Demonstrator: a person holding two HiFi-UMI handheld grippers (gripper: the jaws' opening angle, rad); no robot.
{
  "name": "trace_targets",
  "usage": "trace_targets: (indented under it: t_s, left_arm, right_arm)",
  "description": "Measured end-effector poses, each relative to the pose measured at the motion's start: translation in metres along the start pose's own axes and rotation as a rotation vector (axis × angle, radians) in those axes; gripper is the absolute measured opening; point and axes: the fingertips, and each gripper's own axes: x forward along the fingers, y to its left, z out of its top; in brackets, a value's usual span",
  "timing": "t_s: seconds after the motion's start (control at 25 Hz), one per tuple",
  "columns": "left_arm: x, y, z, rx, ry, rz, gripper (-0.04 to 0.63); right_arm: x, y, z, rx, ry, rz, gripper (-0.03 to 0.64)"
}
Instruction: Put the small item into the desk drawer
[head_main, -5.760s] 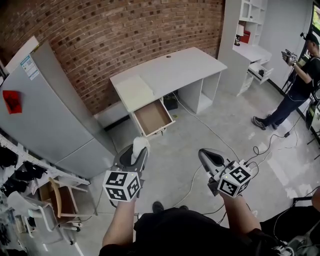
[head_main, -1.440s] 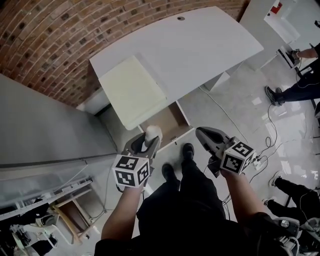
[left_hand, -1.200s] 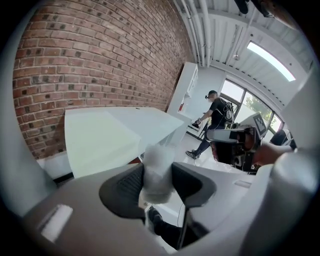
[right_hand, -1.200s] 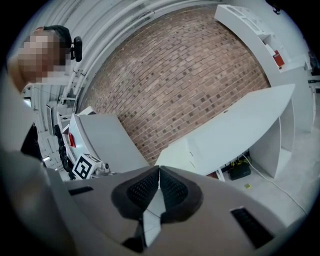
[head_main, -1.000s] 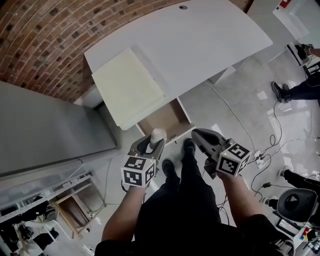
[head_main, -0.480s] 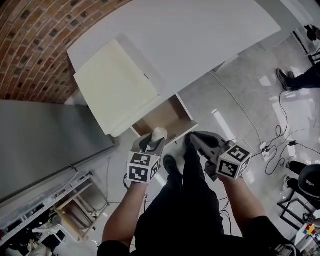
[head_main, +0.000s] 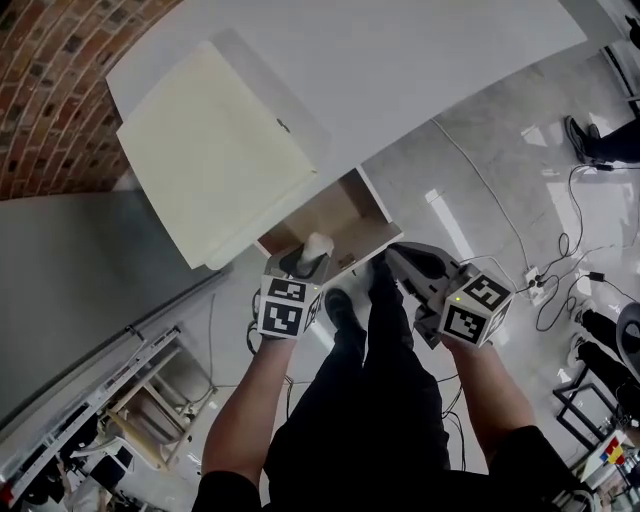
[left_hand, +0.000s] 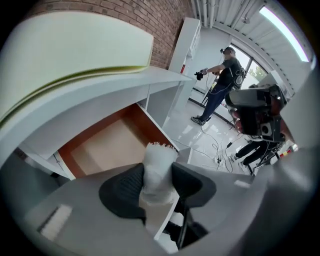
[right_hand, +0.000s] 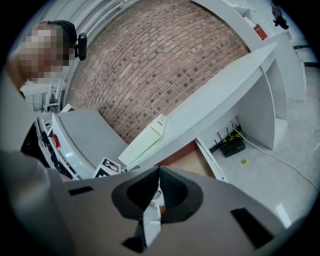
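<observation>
Since a moment ago both tools have drawn closer to the desk, and the drawer (head_main: 338, 214) now sits right at the left tool's tip.

Starting at 9 o'clock in the head view, a tall grey cabinet (head_main: 90, 260) flanks the desk, and a cream pad (head_main: 215, 150) lies on the white tabletop (head_main: 420, 70), overhanging the drawer's back.

My left tool (head_main: 305, 262) is clamped on the small item (left_hand: 158, 161), a white crumpled roll standing up between the pads. It hangs at the drawer's front edge, not yet over the bare wooden floor inside. I judge the carry nearly finished. What is left is to reach over the front panel, lower, and let go.

My own shoes (head_main: 340, 305) stand just beside the drawer front, so my stance is tight.

At 4 o'clock, my right tool (head_main: 402, 262) has its jaws pressed together on nothing.

Farther right, cables (head_main: 540, 285) trail across the floor, well apart from the drawer.
</observation>
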Motion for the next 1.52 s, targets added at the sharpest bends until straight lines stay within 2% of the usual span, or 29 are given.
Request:
trace_targets:
  t_s: [0.24,0.56,0.92,1.16,1.52]
  left_arm:
    - [0.024,0.023,-0.019,0.006,0.076,0.022,0.183]
    - [0.059,0.025,-0.048,0.057,0.186,-0.011,0.184]
    - [0.094,0.027,-0.049,0.09,0.254,-0.054,0.184]
    - [0.118,0.035,-0.053,0.135,0.306,-0.047,0.184]
    - [0.142,0.044,-0.066,0.208,0.371,-0.029,0.186]
  right_arm:
    - [0.016,-0.004,0.003,-0.002,-0.003,0.011,0.012]
    - [0.022,-0.014,-0.009,0.009,0.026,-0.006,0.012]
    - [0.016,-0.034,-0.021,0.037,0.06,-0.056,0.012]
    - [0.017,-0.046,-0.035,0.065,0.085,-0.078,0.012]
    - [0.021,-0.052,-0.024,0.062,0.067,-0.08,0.012]
